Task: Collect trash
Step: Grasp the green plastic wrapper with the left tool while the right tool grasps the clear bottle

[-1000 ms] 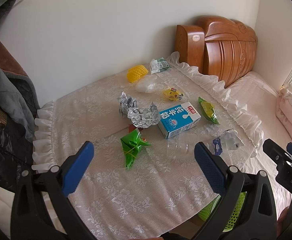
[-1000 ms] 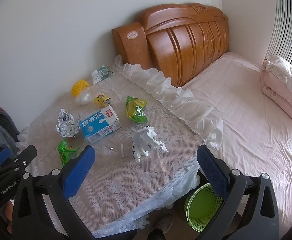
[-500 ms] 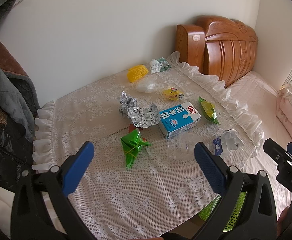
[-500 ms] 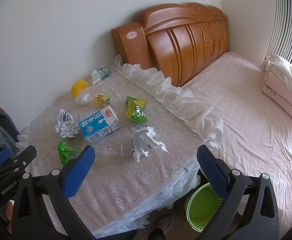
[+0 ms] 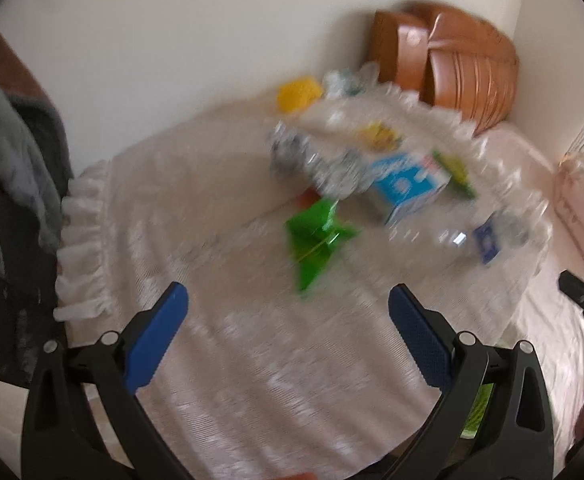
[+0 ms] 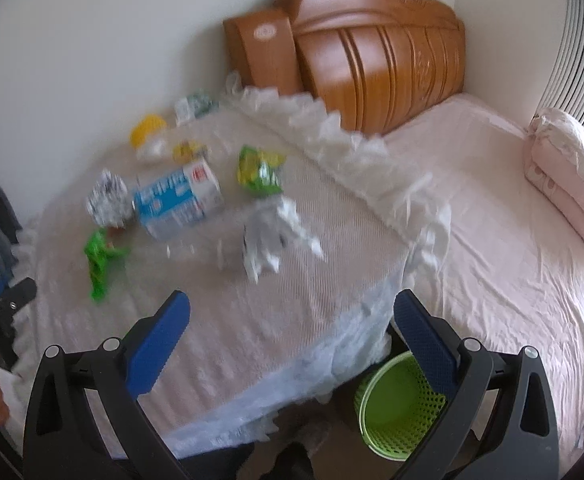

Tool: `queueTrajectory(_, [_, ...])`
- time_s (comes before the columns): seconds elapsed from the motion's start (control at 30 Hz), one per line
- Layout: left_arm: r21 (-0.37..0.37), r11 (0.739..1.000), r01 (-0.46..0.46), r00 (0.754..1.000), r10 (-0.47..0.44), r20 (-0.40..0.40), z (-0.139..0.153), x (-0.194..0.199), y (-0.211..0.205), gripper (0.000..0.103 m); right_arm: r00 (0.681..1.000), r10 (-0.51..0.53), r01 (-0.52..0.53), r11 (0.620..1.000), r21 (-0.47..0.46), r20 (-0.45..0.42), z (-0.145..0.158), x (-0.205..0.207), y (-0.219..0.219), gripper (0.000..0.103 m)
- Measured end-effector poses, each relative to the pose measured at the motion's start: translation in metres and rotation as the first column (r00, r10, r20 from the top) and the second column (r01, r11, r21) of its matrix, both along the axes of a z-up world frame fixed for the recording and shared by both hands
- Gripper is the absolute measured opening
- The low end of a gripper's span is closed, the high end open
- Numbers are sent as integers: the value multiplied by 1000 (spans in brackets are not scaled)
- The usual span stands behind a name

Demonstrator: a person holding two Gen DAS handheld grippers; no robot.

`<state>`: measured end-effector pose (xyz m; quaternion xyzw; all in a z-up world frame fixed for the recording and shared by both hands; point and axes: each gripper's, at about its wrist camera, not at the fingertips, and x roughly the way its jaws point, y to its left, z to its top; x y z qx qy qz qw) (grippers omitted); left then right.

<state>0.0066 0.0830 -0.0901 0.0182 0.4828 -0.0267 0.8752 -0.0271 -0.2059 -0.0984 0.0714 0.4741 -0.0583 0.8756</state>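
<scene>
Grippers: left gripper (image 5: 288, 312) and right gripper (image 6: 292, 312) both hang above the near edge of the table (image 6: 220, 344), blue-padded jaws spread wide, nothing between them.
Focus: both wrist views are smeared with motion blur, so fine detail on the litter cannot be read.
Nearest trash: crumpled green wrapper (image 5: 315, 240) lies just ahead of the left gripper; torn white paper (image 6: 272, 236) lies just ahead of the right one.
Middle of the table: blue-and-white milk carton (image 6: 176, 204) on its side, with a ball of silver foil (image 6: 108, 200) touching or just beside its left end and a clear plastic bottle (image 5: 451, 236), barely visible, near its front.
Far side: green-and-yellow snack bag (image 6: 260, 168), small yellow wrapper (image 6: 188, 150), yellow foam net (image 6: 148, 130) and a small pale packet (image 6: 194, 106) toward the wall.
Bin: green mesh basket (image 6: 391, 420) stands on the floor below the table's near right corner, beside the bed (image 6: 511, 240); what little shows of its inside looks bare.
Progress: by all appearances nothing has been collected yet; every piece sits on the lace cloth, apart from both grippers.
Left to do: each item needs picking up and dropping in the basket, the green wrapper and white paper being the likeliest first grabs.
</scene>
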Motion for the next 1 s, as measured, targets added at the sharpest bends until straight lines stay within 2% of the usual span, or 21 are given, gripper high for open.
queueTrajectory(0.1, [29,999,37,999,-36,-41,-19,-5,12,96,999,23,-23,1000,-3,-23,-17,-9,3,101])
queueTrajectory(0.23, [99,988,116,993,-114,-25,-33,-5,7,96,995,79,-82,996,-39,-63,-34,-17,10,101])
queueTrajectory(0.3, [107,982,154,988,-153,-23,-37,-1,3,96,992,98,-102,994,-45,-75,-38,-19,14,101])
queueTrajectory(0.43, [109,962,251,968,-249,-29,-52,25,-15,96,989,122,-126,991,-43,-88,-41,-16,21,101])
queueTrajectory(0.53, [127,953,275,961,-274,-24,-64,51,-26,96,987,134,-137,990,-36,-83,-38,-12,27,101])
queueTrajectory(0.6, [120,954,276,961,-275,-27,-71,66,-30,91,987,140,-143,989,-36,-81,-37,-11,29,101])
queueTrajectory(0.67, [104,952,287,958,-285,-42,-80,83,-32,79,981,178,-182,982,-43,-78,-34,-6,38,101])
queueTrajectory(0.7, [93,951,293,956,-290,-51,-84,90,-32,77,976,201,-206,977,-52,-80,-33,-4,41,101])
queueTrajectory(0.77, [79,952,296,955,-293,-51,-89,97,-31,70,961,264,-271,958,-92,-88,-29,3,52,101])
queueTrajectory(0.83, [52,951,303,952,-301,-51,-90,100,-28,68,931,351,-365,915,-175,-105,-23,13,69,101])
queueTrajectory(0.9, [6,951,310,949,-310,-52,-93,102,-24,62,894,431,-448,858,-252,-120,-19,24,85,101])
queueTrajectory(0.93, [-13,949,314,948,-314,-55,-94,103,-23,55,867,481,-498,816,-293,-134,-18,32,95,101])
queueTrajectory(1.0, [-39,951,305,950,-307,-49,-94,104,-20,56,816,555,-574,745,-340,-163,-20,46,110,101])
